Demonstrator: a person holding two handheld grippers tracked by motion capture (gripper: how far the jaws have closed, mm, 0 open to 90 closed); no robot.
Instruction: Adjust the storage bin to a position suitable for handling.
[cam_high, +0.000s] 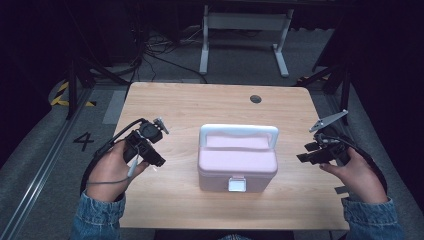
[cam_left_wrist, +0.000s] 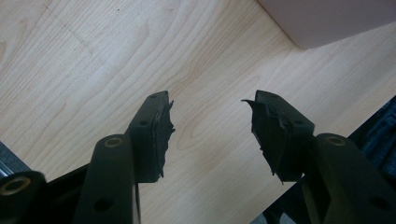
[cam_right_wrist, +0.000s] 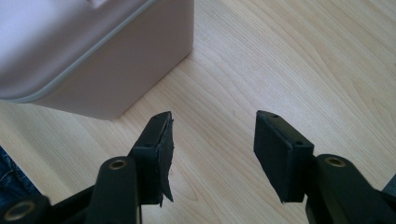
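Pink box (cam_high: 237, 162) mid-table — left claw (cam_high: 159, 163) and right claw (cam_high: 301, 158) released, flanking it.

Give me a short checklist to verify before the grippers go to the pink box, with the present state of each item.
1. Left gripper open and empty: ok.
2. Right gripper open and empty: ok.
3. Pink box stands between both grippers, neither touching it: ok.
4. Lid closed, white handle folded flat: ok.
5. Front latch fastened: cannot tell.
6. Table around box free of obstacles: ok.
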